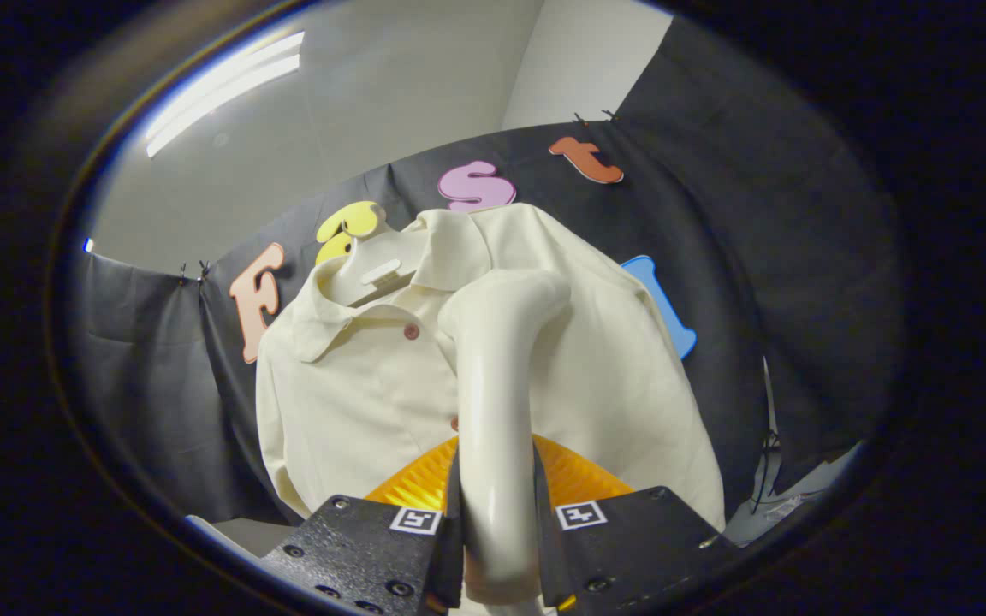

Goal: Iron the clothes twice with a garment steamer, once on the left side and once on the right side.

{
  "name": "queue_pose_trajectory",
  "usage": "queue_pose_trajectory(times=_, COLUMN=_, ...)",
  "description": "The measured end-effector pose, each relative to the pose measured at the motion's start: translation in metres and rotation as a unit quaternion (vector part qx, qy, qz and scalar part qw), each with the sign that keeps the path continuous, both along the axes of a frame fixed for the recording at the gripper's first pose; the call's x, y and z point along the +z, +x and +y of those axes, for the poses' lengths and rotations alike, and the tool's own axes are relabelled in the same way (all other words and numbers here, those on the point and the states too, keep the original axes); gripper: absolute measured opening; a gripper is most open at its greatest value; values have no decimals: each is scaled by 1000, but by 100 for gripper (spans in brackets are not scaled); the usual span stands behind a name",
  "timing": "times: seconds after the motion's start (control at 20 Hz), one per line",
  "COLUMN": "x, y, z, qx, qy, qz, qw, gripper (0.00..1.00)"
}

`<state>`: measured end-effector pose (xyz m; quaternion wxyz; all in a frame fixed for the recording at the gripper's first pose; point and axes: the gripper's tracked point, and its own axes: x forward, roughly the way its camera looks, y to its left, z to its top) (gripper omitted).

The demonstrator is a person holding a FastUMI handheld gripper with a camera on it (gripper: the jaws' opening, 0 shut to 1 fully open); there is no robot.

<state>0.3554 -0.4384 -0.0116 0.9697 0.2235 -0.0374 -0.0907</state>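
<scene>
A cream collared shirt with small red buttons hangs on a white hanger against the booth's black wall. My gripper is shut on the cream handle of the garment steamer, with one finger pressing on each side of it. The steamer rises from between the fingers and its curved head meets the shirt's right chest just below the collar. An orange ribbed part of the steamer sits behind the handle, just above the fingers.
The black cloth wall curves around behind the shirt. A dark cable hangs to the right of the shirt above a pale surface. A ceiling light strip glows overhead.
</scene>
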Motion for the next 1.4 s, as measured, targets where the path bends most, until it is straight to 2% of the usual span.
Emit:
queue_pose_trajectory(times=0.85, x=-149, y=-26, z=-6, qx=7, qy=41, qz=85, qw=996, gripper=34)
queue_pose_trajectory(times=1.4, x=-217, y=-44, z=-9, qx=2, qy=66, qz=121, qw=990, gripper=35)
